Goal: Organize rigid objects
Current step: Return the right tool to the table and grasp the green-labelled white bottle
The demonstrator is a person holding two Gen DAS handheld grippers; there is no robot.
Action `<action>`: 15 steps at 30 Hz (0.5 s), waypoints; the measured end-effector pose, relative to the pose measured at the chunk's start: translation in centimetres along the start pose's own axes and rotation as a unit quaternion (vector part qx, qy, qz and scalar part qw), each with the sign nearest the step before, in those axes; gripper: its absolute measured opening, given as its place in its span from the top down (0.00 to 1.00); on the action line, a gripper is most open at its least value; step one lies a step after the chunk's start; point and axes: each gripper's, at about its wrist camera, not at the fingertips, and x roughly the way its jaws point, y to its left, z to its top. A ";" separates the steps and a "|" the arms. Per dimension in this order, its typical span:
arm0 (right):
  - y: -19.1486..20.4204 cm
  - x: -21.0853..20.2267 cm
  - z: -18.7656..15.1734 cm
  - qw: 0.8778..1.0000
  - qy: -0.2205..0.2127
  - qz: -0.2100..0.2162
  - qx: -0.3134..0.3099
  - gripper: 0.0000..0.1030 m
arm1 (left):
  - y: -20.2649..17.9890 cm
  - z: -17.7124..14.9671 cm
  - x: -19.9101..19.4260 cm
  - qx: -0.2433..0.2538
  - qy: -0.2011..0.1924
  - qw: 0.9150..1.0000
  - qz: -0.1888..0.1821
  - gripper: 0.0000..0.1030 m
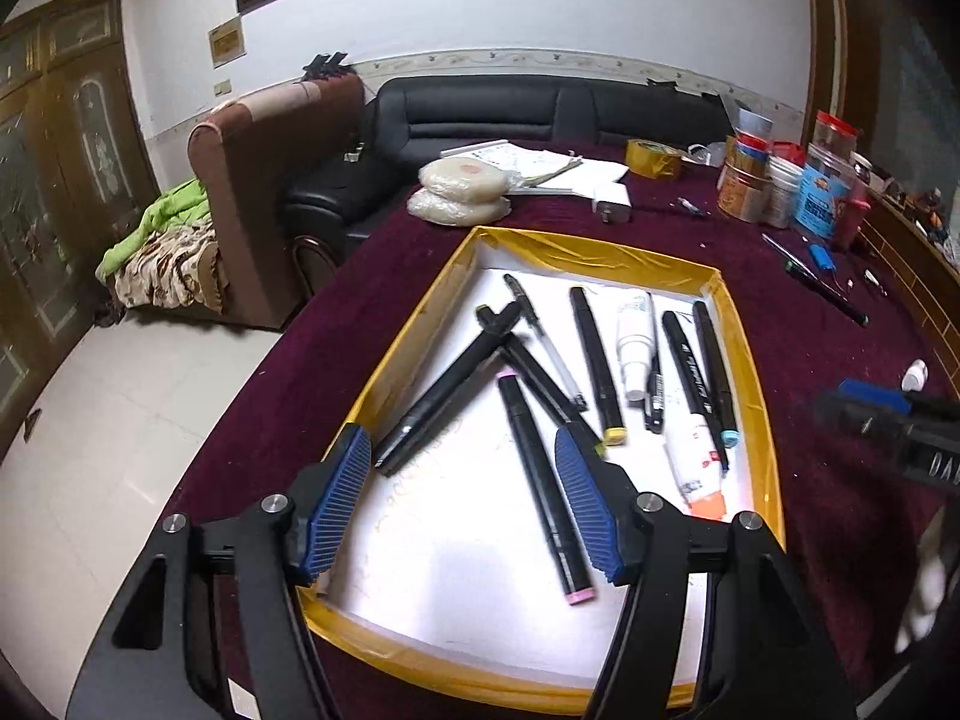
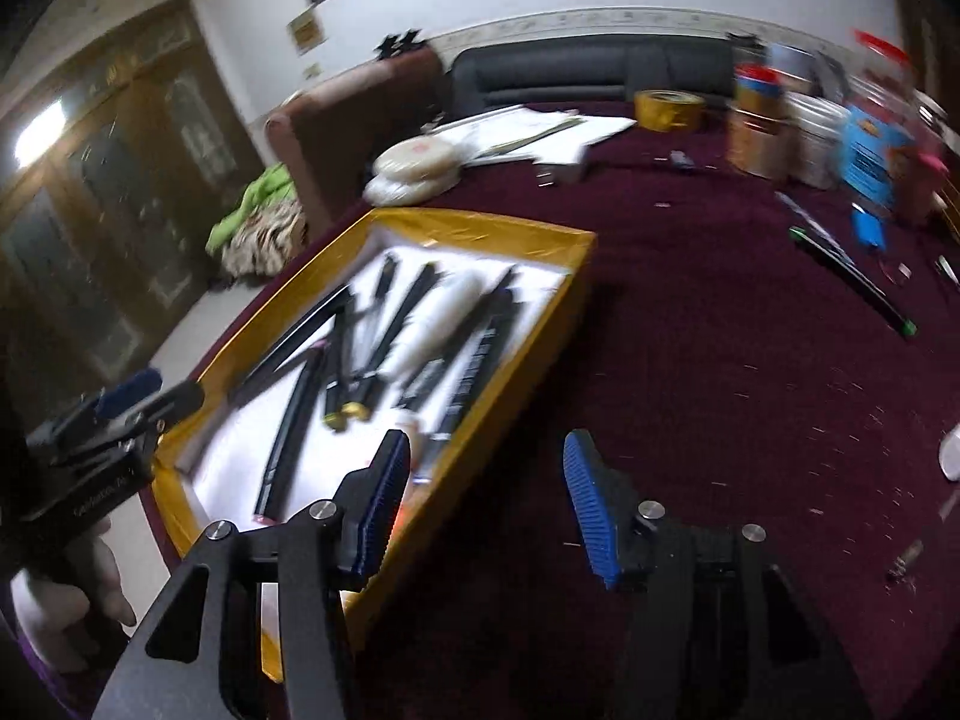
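Black sofa [image 1: 558, 108] against white wall [image 1: 480, 6]

You've got one yellow-rimmed tray [image 1: 747, 360] holding about seven black pens and markers [image 1: 594, 354] (two lie crossed, so the count is rough), one white bottle [image 1: 634, 342] and one white tube [image 1: 690, 450]. Two round wrapped cakes [image 1: 462, 189] sit stacked, beside one tape roll [image 1: 654, 159].

Dim indoor light; right wrist view motion-blurred, left sharper; fisheye bending, dark corners.
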 end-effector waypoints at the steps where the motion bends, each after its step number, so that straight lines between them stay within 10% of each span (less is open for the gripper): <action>1: -1.0 -0.4 0.0 1.000 -0.004 -0.004 0.008 0.53 | -0.5 0.0 -0.1 0.006 0.000 1.000 -0.001 0.38; 9: -12.0 -5.4 -1.1 0.990 -0.043 -0.073 0.109 0.53 | -3.0 0.3 -0.9 0.014 0.013 0.995 -0.093 0.39; 15: -21.9 -11.6 -3.2 0.960 -0.088 -0.157 0.213 0.53 | -5.2 0.6 -2.2 0.027 -0.012 0.991 -0.133 0.39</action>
